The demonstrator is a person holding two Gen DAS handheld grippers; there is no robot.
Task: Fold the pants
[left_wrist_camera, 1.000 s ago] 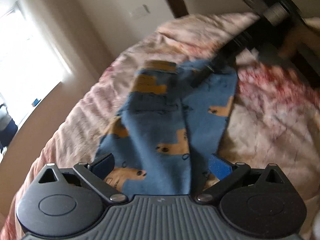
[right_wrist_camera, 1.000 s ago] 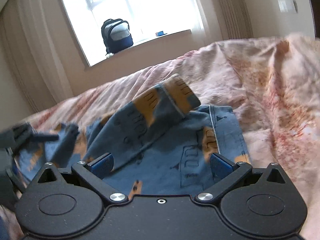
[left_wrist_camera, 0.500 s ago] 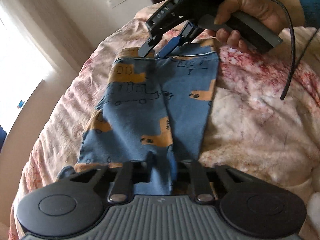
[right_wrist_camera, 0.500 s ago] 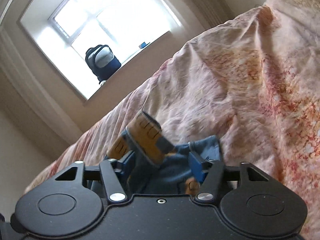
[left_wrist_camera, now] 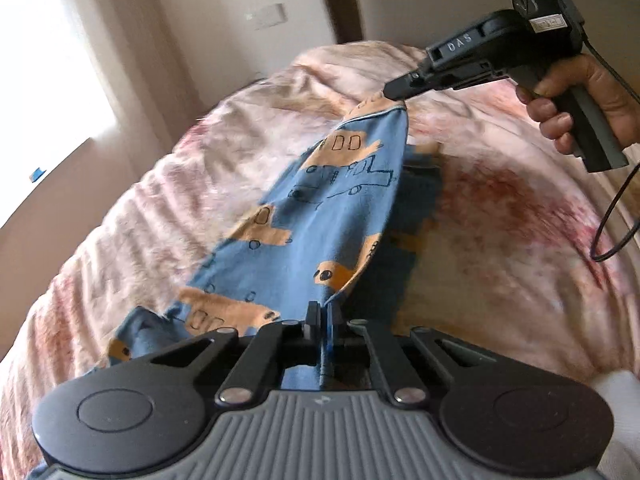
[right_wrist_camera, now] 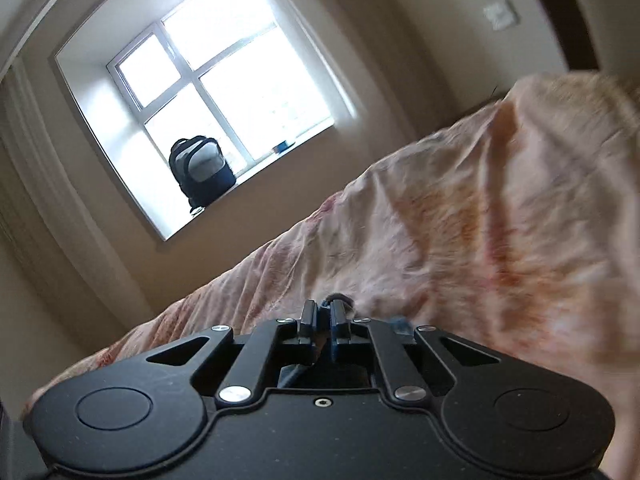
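My left claw [left_wrist_camera: 323, 312] has just been closing and it's pinched tight on the near edge of the pants [left_wrist_camera: 316, 216], blue with orange trucks all over. The far end is clamped in my right claw [left_wrist_camera: 394, 92], which my hand [left_wrist_camera: 576, 96] holds by the grip, a cable [left_wrist_camera: 616, 216] dangling off it. So the cloth hangs stretched between the two, lifted off the pink blanket [left_wrist_camera: 500, 240], with one layer drooping underneath. Bit blurry at the edges.

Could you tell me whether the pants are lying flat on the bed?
No: both tongs pinch the pants, one edge raised off the bed.
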